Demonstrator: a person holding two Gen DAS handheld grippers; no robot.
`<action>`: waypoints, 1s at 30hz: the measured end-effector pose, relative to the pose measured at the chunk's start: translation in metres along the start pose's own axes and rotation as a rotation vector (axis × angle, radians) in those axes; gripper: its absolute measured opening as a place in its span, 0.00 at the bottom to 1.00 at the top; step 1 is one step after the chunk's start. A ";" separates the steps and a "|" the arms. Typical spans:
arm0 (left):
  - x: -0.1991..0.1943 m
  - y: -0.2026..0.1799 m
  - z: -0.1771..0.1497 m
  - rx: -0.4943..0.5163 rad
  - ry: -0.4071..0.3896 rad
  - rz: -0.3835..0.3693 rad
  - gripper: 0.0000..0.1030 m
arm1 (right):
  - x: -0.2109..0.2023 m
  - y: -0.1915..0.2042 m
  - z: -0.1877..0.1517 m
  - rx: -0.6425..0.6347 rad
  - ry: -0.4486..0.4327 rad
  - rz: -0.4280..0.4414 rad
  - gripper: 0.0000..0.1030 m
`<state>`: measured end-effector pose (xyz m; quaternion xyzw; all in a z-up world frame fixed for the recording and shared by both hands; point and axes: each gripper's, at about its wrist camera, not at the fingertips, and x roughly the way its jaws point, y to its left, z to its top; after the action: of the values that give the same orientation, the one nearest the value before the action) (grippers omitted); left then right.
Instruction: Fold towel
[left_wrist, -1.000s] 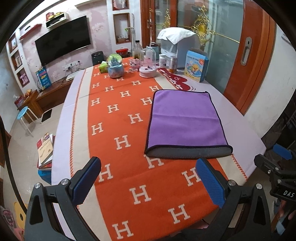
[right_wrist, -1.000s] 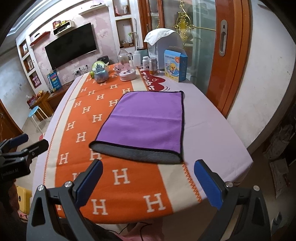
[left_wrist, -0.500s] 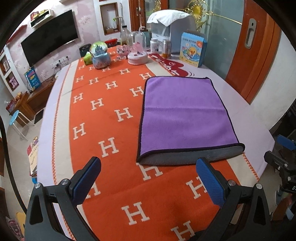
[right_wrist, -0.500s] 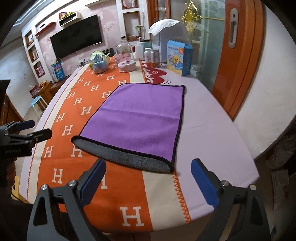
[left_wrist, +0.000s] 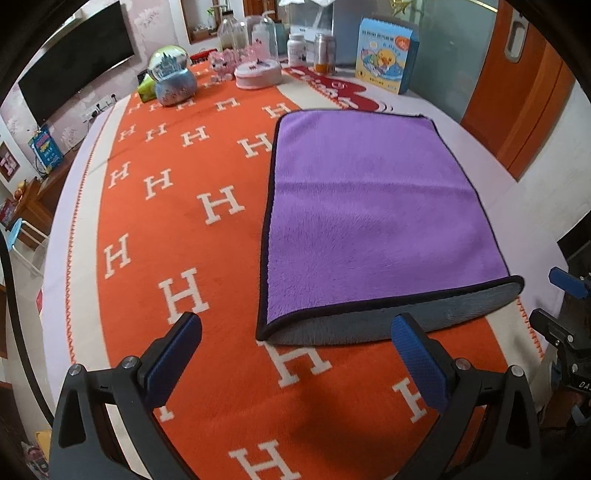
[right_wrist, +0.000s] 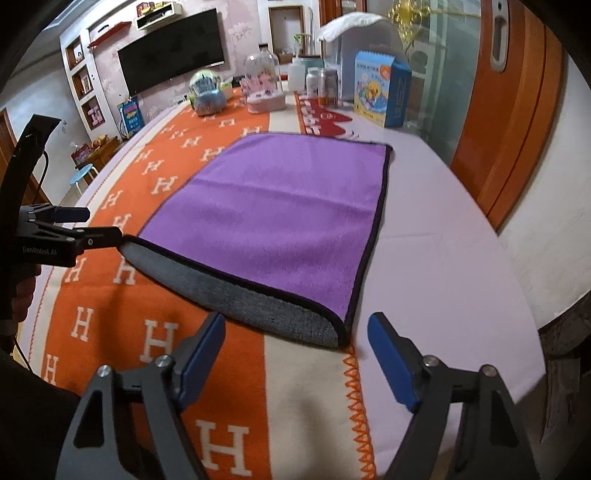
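Observation:
A purple towel (left_wrist: 373, 206) with a grey underside and dark hem lies folded once on the orange H-pattern table cover (left_wrist: 177, 229); its rounded grey fold faces me. It also shows in the right wrist view (right_wrist: 280, 210). My left gripper (left_wrist: 295, 339) is open and empty, just in front of the towel's near left corner. My right gripper (right_wrist: 295, 343) is open and empty, just in front of the near right corner. The left gripper also shows in the right wrist view (right_wrist: 74, 229), beside the towel's left corner.
A snow globe (left_wrist: 171, 77), a glass dome (left_wrist: 258, 55), jars (left_wrist: 325, 53) and a blue box (left_wrist: 386, 59) stand at the table's far end. An orange door (right_wrist: 517, 110) is on the right. The table edge (right_wrist: 524, 332) runs close on the right.
Both grippers have moved forward and down toward the towel's near folded edge. The towel has not moved. Both stay open.

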<state>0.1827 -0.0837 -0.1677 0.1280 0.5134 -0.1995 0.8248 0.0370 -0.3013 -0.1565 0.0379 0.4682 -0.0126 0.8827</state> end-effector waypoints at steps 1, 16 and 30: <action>0.006 0.000 0.001 0.005 0.009 0.000 0.99 | 0.003 -0.001 0.000 0.000 0.007 0.000 0.73; 0.044 0.000 0.004 0.005 0.081 -0.016 0.88 | 0.041 -0.013 -0.001 -0.003 0.091 0.007 0.45; 0.047 -0.003 0.002 -0.003 0.090 -0.035 0.47 | 0.041 -0.018 -0.003 0.020 0.094 -0.019 0.19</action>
<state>0.2013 -0.0966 -0.2087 0.1267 0.5525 -0.2070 0.7974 0.0571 -0.3181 -0.1930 0.0431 0.5091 -0.0238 0.8593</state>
